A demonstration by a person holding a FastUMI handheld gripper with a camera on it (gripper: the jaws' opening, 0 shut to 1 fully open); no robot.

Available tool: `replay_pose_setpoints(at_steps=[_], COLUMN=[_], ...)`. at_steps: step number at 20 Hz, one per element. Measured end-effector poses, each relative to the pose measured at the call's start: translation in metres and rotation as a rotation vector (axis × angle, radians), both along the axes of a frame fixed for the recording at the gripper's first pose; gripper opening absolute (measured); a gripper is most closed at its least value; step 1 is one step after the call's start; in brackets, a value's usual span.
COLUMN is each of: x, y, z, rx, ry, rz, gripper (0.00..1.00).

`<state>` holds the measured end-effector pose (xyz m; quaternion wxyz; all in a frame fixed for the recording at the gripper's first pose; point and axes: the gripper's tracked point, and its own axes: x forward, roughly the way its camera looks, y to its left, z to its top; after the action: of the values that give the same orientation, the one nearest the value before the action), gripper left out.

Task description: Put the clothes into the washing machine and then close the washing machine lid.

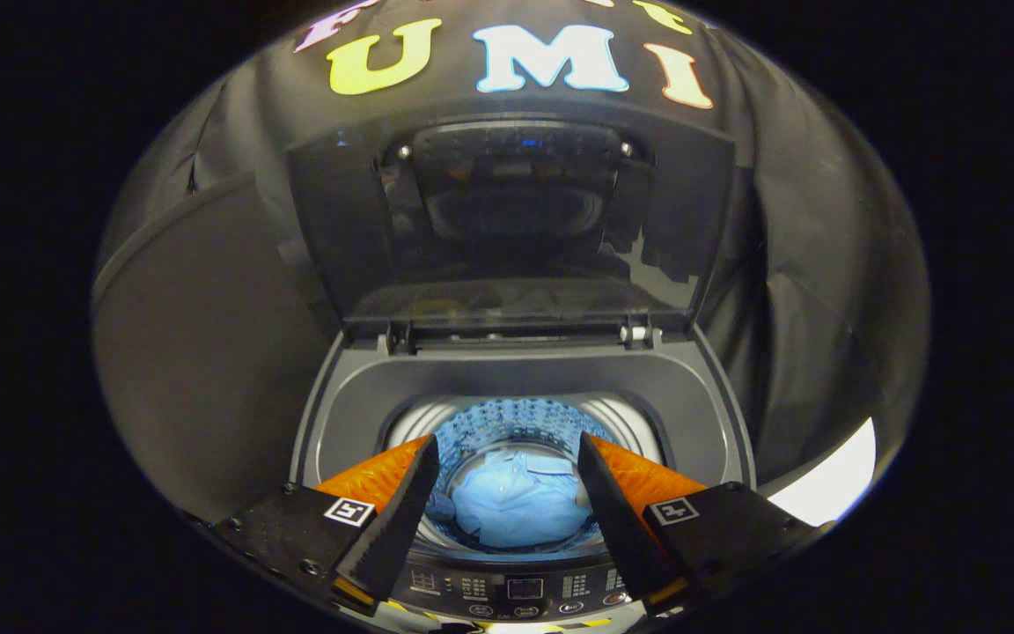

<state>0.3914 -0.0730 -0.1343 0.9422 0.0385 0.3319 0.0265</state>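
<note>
Top-loading washing machine (520, 374) open, dark grey deck facing up, seen from above and in front. Lid (507, 220) raised upright at the back on its hinges, glossy inner face reflecting the tub. Round drum (516, 423) below the deck opening, perforated wall lit bluish. Light blue clothes (516, 506), a collared shirt by the look of it, lying crumpled on the drum floor, fully inside. Control panel (520, 590) along the machine's near edge, buttons and a small display, just under the fingers.

Gripper (507, 458) hovering over the near rim of the opening, spread wide, nothing between the fingers. Left finger (393, 519) and right finger (617, 519) black on the inner faces, orange on the outer, angled toward each other at the tips. Clothes visible through the gap between them, well below and apart from both. Square black-and-white marker (349, 511) on the left finger mount, a matching one on the right.
</note>
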Motion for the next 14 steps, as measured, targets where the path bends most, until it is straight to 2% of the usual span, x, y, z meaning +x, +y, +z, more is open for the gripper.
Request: replay_pose_setpoints(at_steps=[6, 14], x=[0.008, 0.022], y=[0.002, -0.003], z=[0.067, 0.149], rx=[0.036, -0.008], ry=[-0.171, -0.357], rz=[-0.001, 0.01], gripper=[0.97, 0.97])
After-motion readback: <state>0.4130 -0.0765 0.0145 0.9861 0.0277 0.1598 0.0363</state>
